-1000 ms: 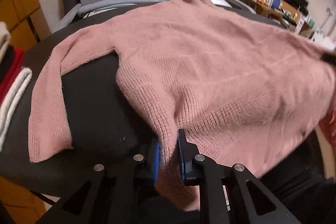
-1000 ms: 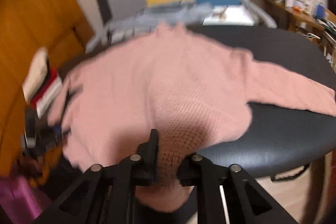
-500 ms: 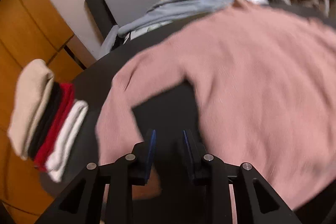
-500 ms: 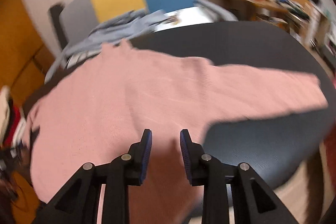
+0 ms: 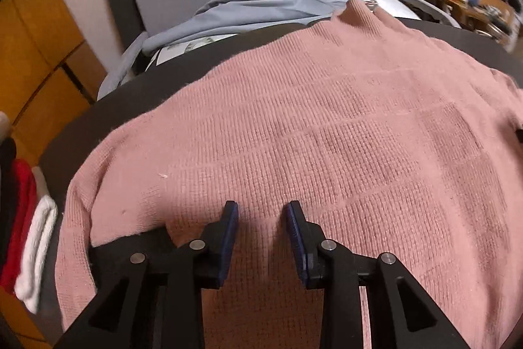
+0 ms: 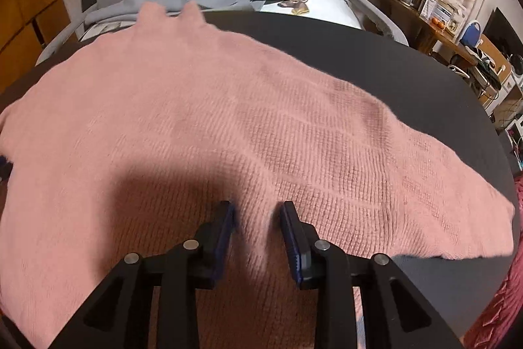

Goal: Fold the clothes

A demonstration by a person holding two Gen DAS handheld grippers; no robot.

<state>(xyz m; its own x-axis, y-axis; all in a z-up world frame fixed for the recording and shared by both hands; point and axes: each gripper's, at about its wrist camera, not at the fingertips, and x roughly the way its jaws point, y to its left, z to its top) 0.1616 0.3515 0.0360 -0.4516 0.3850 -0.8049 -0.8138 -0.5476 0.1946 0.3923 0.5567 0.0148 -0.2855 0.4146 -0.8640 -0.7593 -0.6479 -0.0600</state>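
A pink knitted sweater (image 5: pixel 327 133) lies spread flat on a black round table (image 5: pixel 183 67), collar at the far side. In the right wrist view the sweater (image 6: pixel 202 126) fills the middle, one sleeve reaching out to the right (image 6: pixel 457 201). My left gripper (image 5: pixel 263 218) is open and empty just above the sweater's near left part. My right gripper (image 6: pixel 256 215) is open and empty above the sweater's near hem.
A stack of folded clothes, red and white (image 5: pixel 29 234), sits at the table's left edge. A grey-blue garment (image 5: pixel 261 5) lies on a chair behind the table (image 6: pixel 425 80). Cluttered shelves (image 6: pixel 457 22) stand at the right.
Both grippers have let go of the sweater's hem and opened. The sweater now lies flat. The left gripper swung left, then back over the sweater.
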